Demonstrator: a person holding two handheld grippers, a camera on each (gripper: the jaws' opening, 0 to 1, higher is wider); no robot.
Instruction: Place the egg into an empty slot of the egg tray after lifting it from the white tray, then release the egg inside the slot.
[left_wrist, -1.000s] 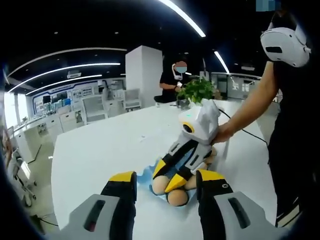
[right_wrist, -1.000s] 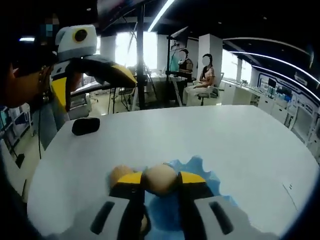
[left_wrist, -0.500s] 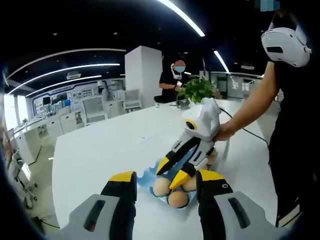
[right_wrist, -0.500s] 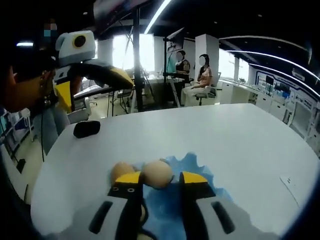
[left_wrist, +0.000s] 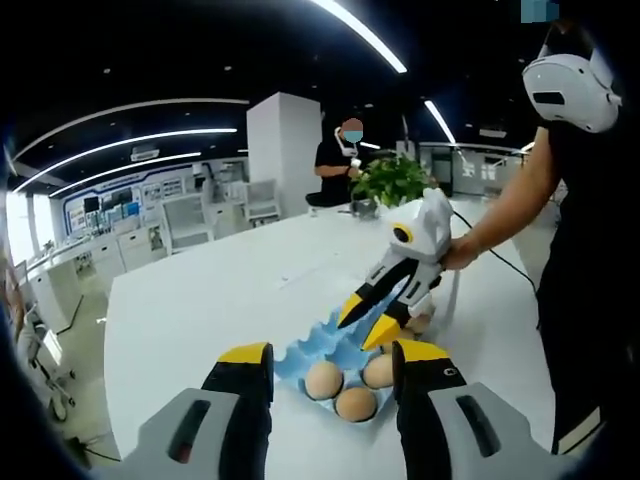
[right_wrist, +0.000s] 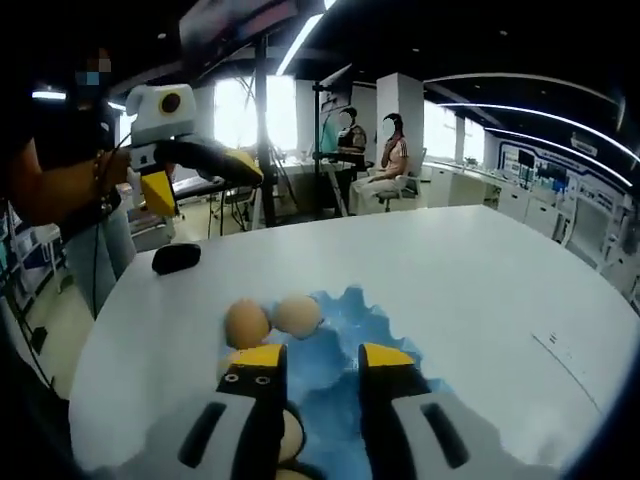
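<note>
Tan egg (right_wrist: 297, 314) sits in blue egg tray (right_wrist: 345, 330), frame centre. My right tool (right_wrist: 321, 358) now apart, pulled back off it; left tool (left_wrist: 330, 362) apart, unchanged.

A large white table (left_wrist: 230, 290) stands in an open office with a dark ceiling and long light strips (left_wrist: 355, 35). A white pillar (left_wrist: 283, 150) rises behind it. Bright windows (right_wrist: 235, 110) glow beyond the table's far edge.
</note>
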